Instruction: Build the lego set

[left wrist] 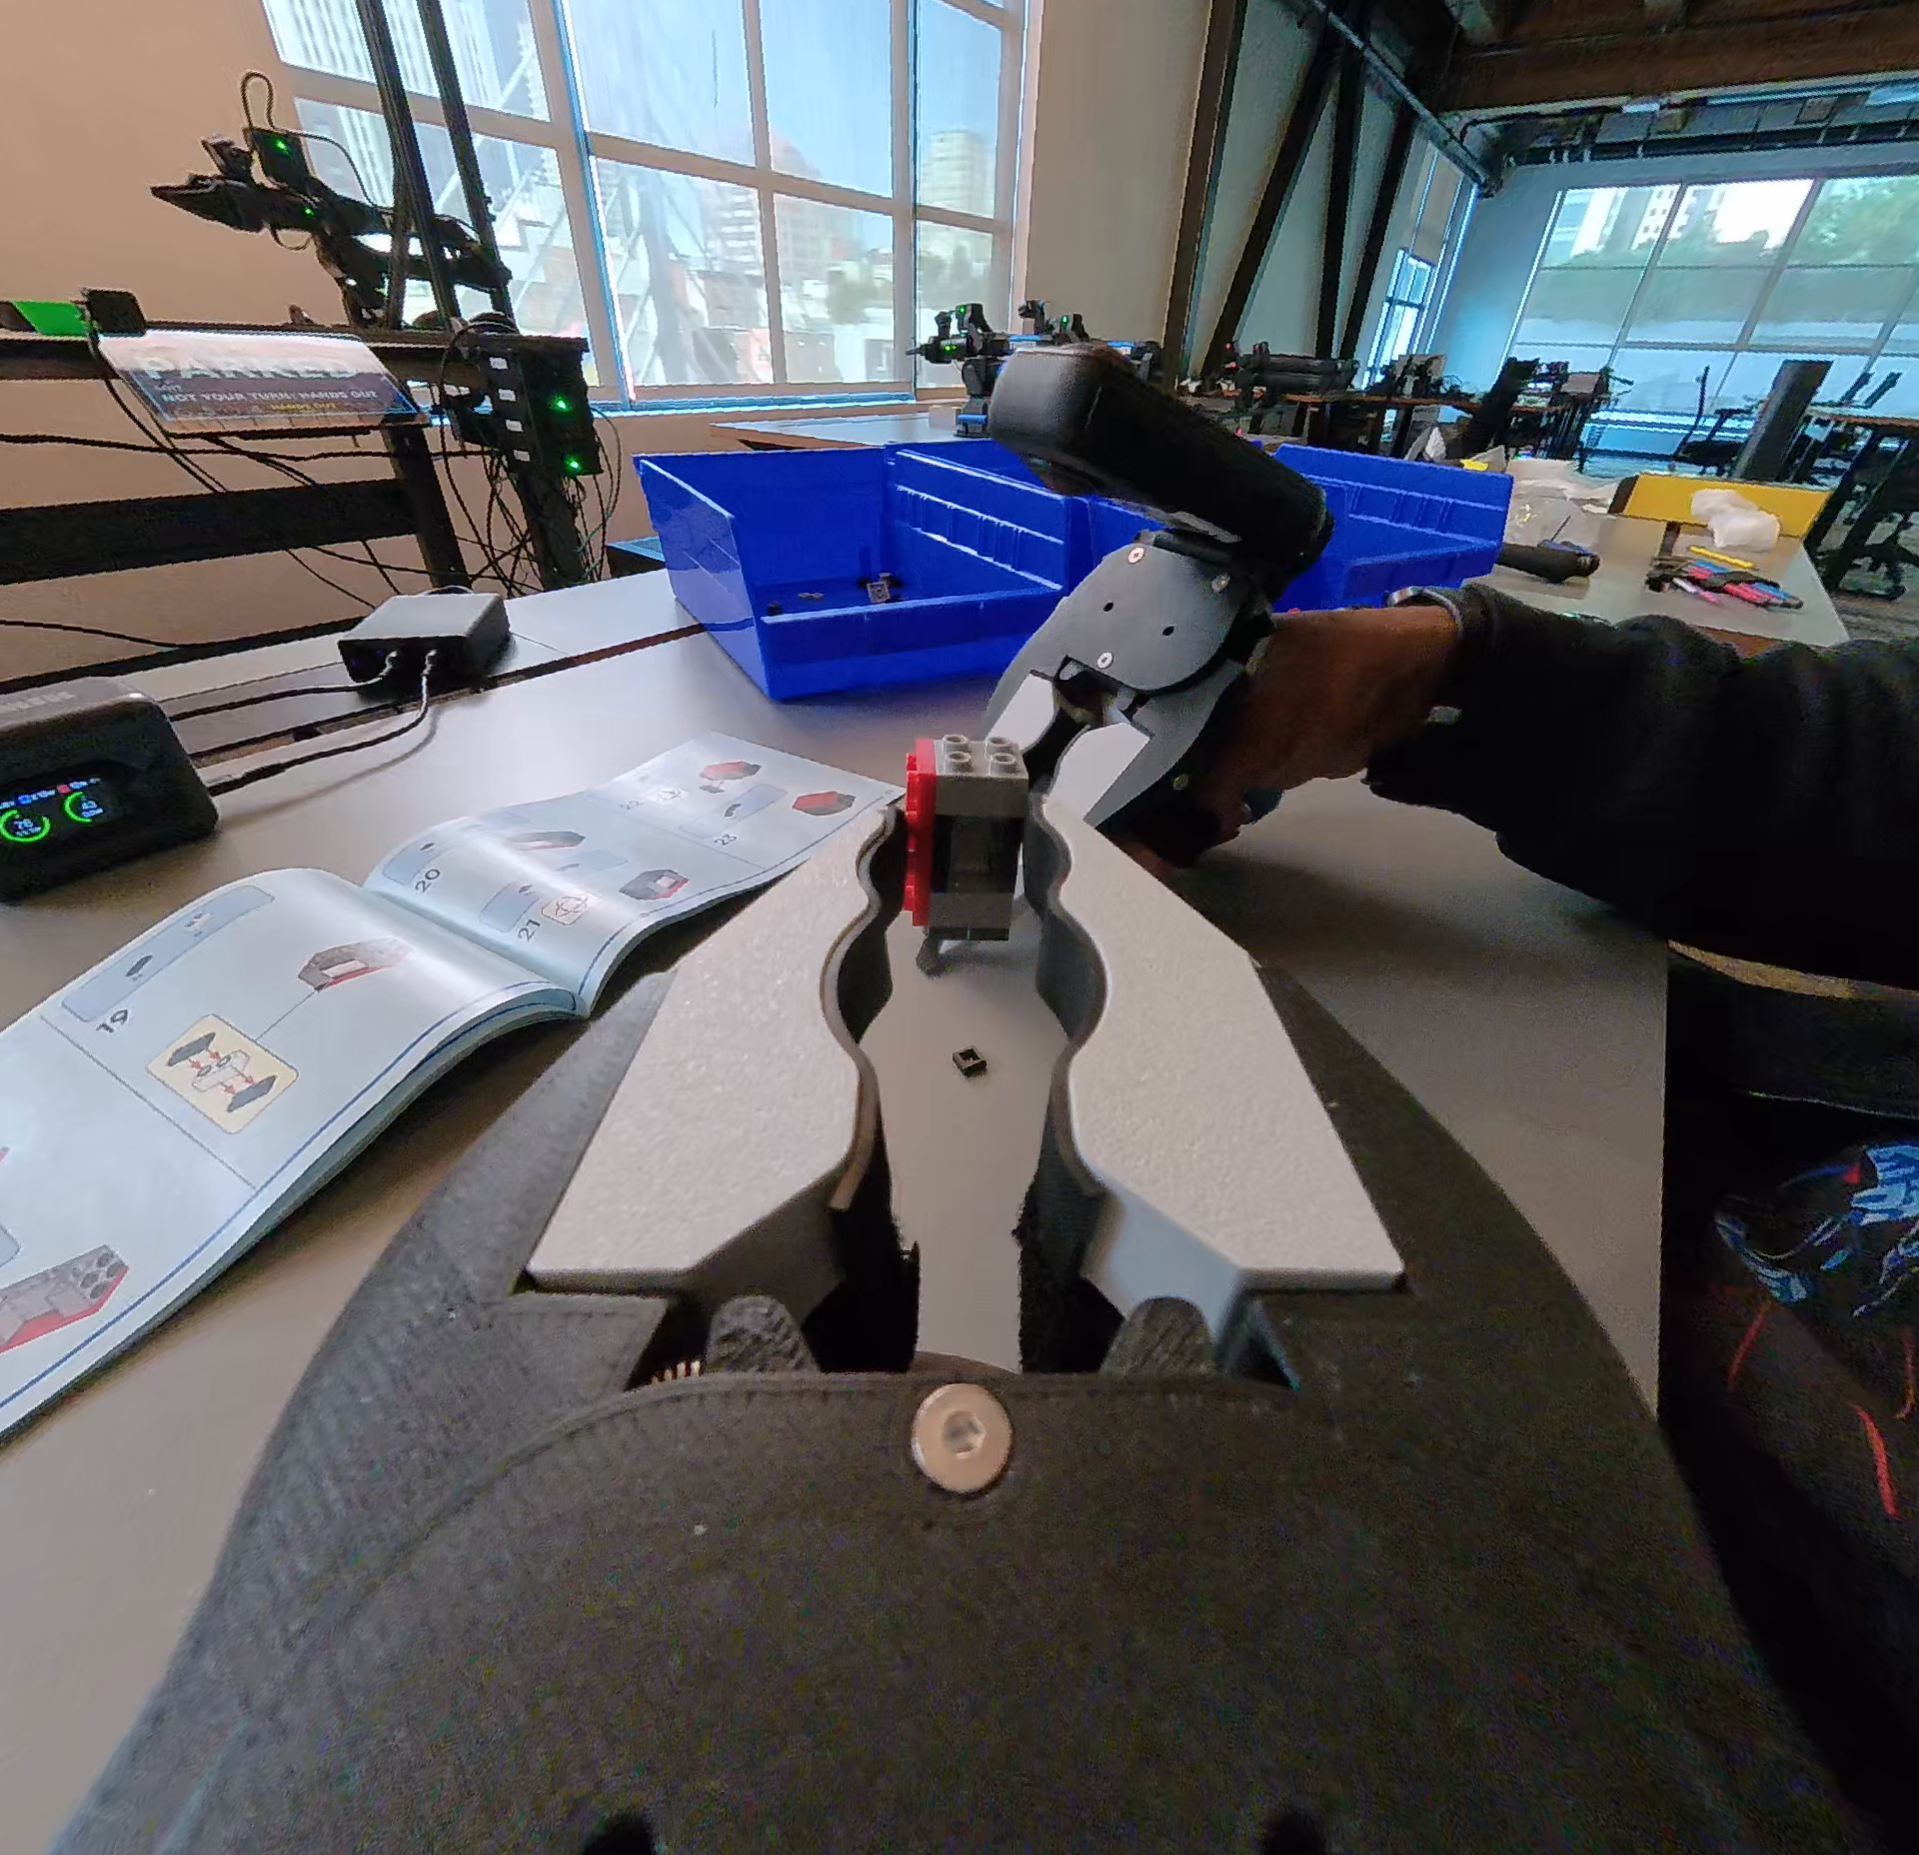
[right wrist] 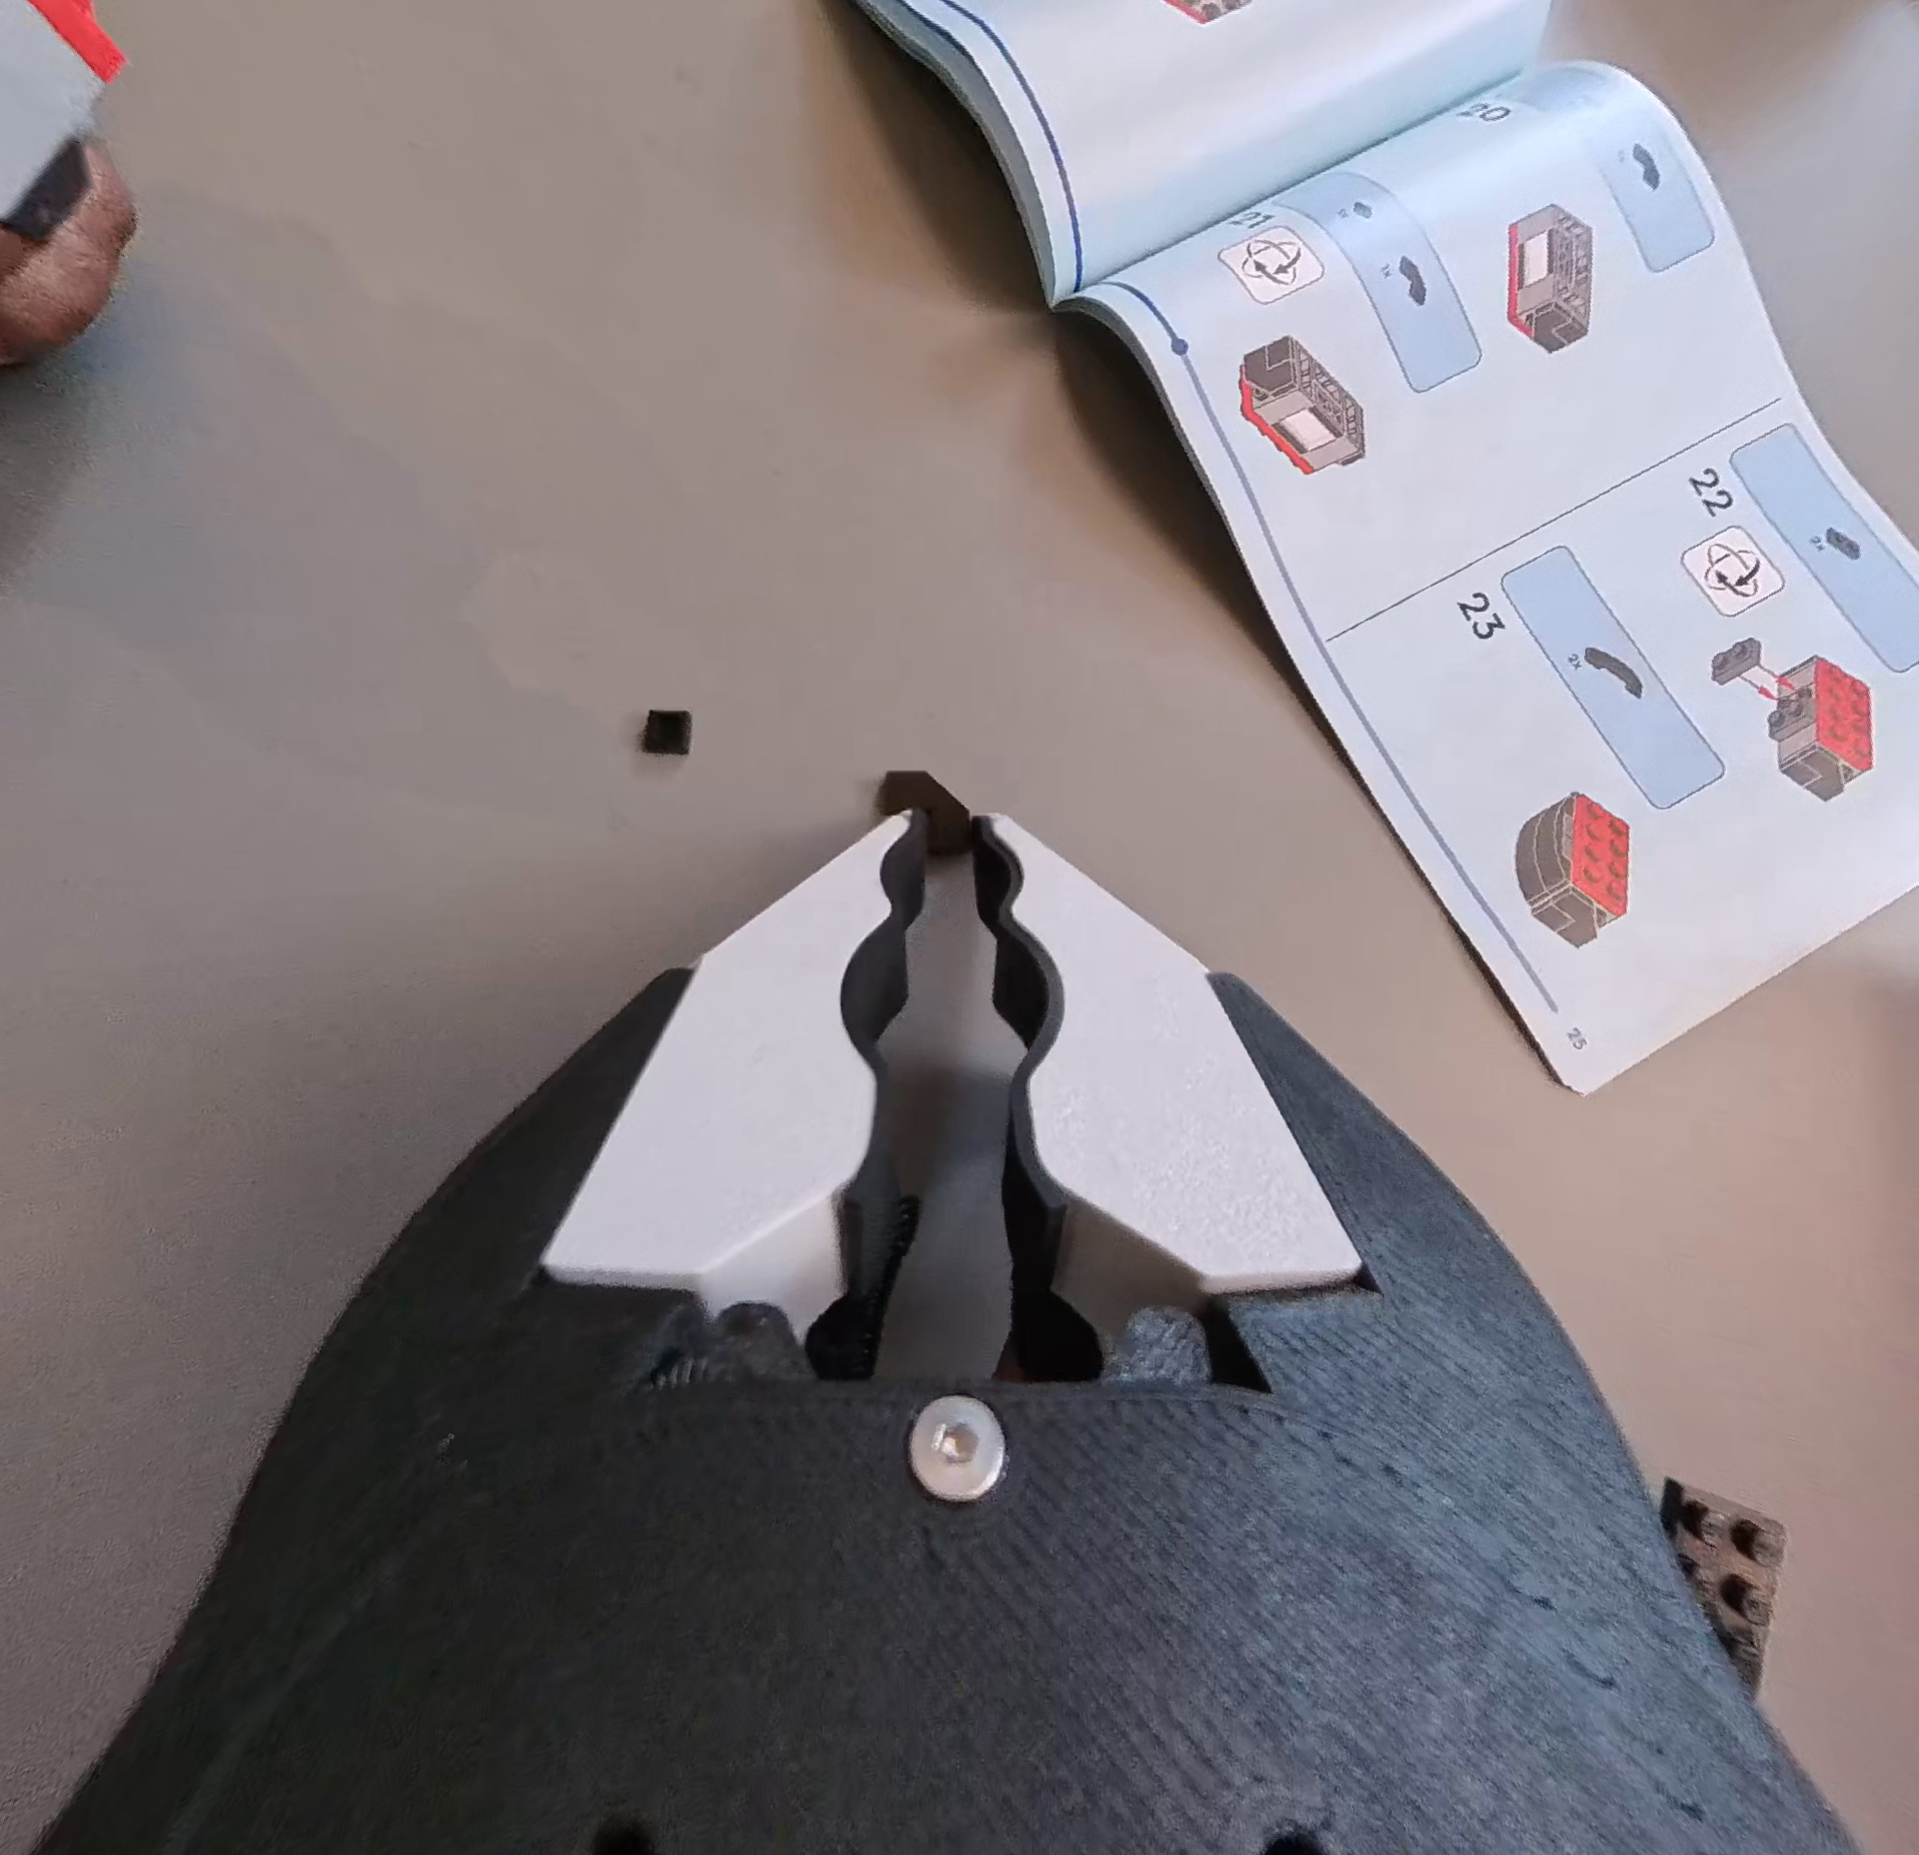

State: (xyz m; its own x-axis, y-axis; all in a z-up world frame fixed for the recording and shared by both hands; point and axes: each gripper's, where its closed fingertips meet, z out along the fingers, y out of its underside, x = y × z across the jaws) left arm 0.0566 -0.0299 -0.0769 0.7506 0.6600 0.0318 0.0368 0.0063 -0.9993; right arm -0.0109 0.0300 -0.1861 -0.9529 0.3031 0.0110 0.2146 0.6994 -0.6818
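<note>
At frame centre, the left claw (left wrist: 966,850) pinches a grey-and-red lego assembly (left wrist: 966,839) above the counter (left wrist: 519,725), while the right claw (right wrist: 943,827) pinches a small dark piece (right wrist: 927,806).

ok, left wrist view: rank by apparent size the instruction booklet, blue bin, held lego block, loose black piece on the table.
Largest to smallest as they look:
1. instruction booklet, though it lies nearer the camera than the bin, so true order is unsure
2. blue bin
3. lego block, held in the left claw
4. loose black piece
</note>
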